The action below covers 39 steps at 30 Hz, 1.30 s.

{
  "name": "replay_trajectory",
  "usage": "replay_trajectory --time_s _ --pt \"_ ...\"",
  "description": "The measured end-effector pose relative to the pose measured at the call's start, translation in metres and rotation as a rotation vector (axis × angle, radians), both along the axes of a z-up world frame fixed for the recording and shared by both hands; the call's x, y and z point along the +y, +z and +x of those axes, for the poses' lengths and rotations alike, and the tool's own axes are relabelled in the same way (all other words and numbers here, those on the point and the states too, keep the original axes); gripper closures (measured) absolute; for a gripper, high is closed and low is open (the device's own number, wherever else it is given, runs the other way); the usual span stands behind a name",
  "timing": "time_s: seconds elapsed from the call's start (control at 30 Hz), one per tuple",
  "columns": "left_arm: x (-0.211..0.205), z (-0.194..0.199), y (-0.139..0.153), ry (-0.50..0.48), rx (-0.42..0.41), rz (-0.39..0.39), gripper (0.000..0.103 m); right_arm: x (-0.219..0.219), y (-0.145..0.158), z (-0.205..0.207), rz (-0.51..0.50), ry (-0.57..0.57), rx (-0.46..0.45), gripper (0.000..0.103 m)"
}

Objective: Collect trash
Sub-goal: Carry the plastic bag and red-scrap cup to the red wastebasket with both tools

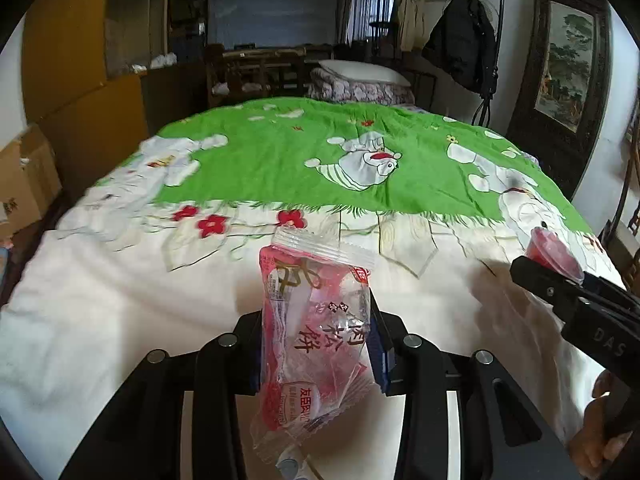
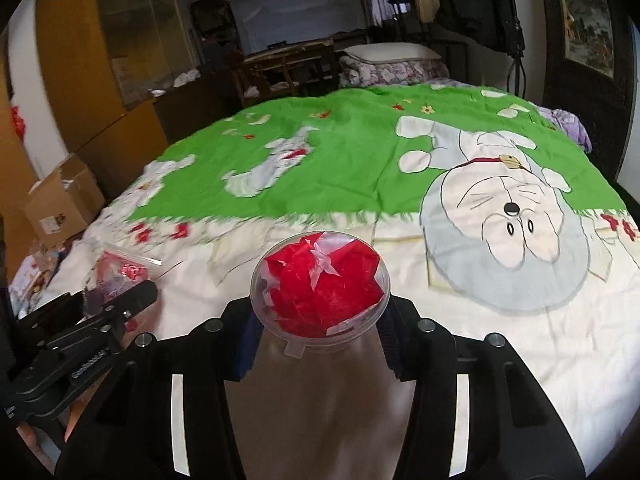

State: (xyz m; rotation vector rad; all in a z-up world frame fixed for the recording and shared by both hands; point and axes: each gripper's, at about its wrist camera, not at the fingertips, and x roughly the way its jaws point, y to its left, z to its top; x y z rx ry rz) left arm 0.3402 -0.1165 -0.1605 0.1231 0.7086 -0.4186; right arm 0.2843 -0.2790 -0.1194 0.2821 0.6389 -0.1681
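Note:
A clear and pink snack wrapper (image 1: 316, 320) with printed characters stands up between the fingers of my left gripper (image 1: 318, 346), which is shut on it above the bed. My right gripper (image 2: 320, 336) is shut on a clear plastic cup (image 2: 320, 284) stuffed with crumpled red wrapping. In the left wrist view the right gripper (image 1: 538, 270) shows at the right edge with the red cup (image 1: 554, 252) at its tip. The right wrist view shows the left gripper (image 2: 120, 300) at the lower left, the wrapper (image 2: 120, 272) sticking out of it.
Below both grippers lies a bed with a cream and green cartoon quilt (image 1: 280, 160). A pillow (image 1: 360, 70) lies at the far end. Cardboard boxes (image 2: 60, 200) stand left of the bed. At the right hang a dark coat (image 1: 460, 40) and a framed painting (image 1: 564, 68).

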Motion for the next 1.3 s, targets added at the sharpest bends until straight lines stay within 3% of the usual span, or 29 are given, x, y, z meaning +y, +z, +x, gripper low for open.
replay_trajectory --time_s 0.23,0.43,0.93,1.3 --pt "0.023 -0.056 0.019 0.003 -0.034 0.031 0.063 0.020 0.011 -0.056 0.108 0.036 -0.037 0.053" --pt "0.037 -0.098 0.049 0.005 -0.081 -0.002 0.063 0.034 0.031 -0.093 0.086 0.053 -0.069 0.053" --pt "0.067 -0.215 0.162 0.011 -0.317 -0.062 0.062 0.071 0.145 -0.193 0.070 0.143 -0.359 0.053" --pt "0.149 -0.317 0.227 0.118 -0.469 -0.117 0.061 0.131 0.198 -0.262 0.045 0.316 -0.504 0.053"
